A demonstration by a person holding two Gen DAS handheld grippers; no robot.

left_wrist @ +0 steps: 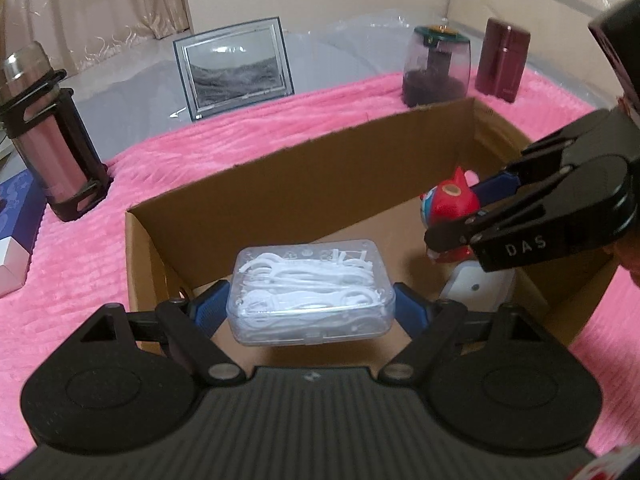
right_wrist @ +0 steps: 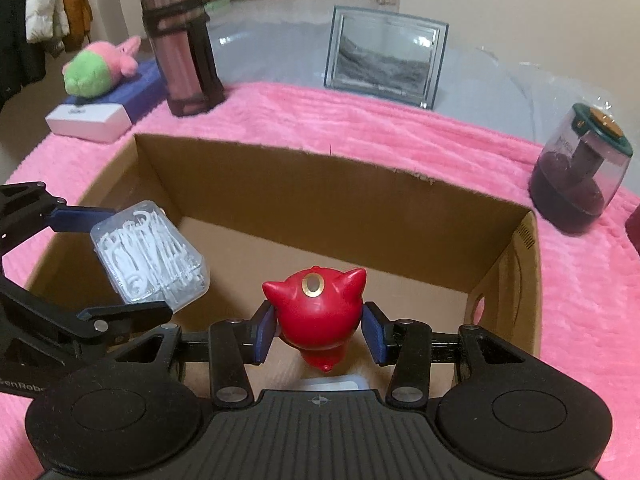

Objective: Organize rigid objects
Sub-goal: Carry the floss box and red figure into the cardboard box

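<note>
Left gripper point(left_wrist: 310, 306) pinching floss-pick case point(left_wrist: 310, 292) | right gripper point(right_wrist: 318, 330) pinching red figurine point(right_wrist: 316, 310) | we hold both above cardboard box point(right_wrist: 340, 192), floor mostly bare | pink blanket point(right_wrist: 360, 128) surrounds it.

Surface: fluffy pink blanket point(right_wrist: 360, 132), with clear plastic sheeting point(right_wrist: 280, 52) beyond its far edge.
Centre: open brown cardboard box point(right_wrist: 320, 184).
Far left: pink steel flask in a black holder point(right_wrist: 180, 52), white flat box point(right_wrist: 88, 122), dark blue box point(right_wrist: 140, 84).
Far middle: glass-framed grey landscape picture point(right_wrist: 386, 58).
Far right: smoky clear plastic domed container point(right_wrist: 580, 172), maroon rectangular case point(left_wrist: 503, 60).
</note>
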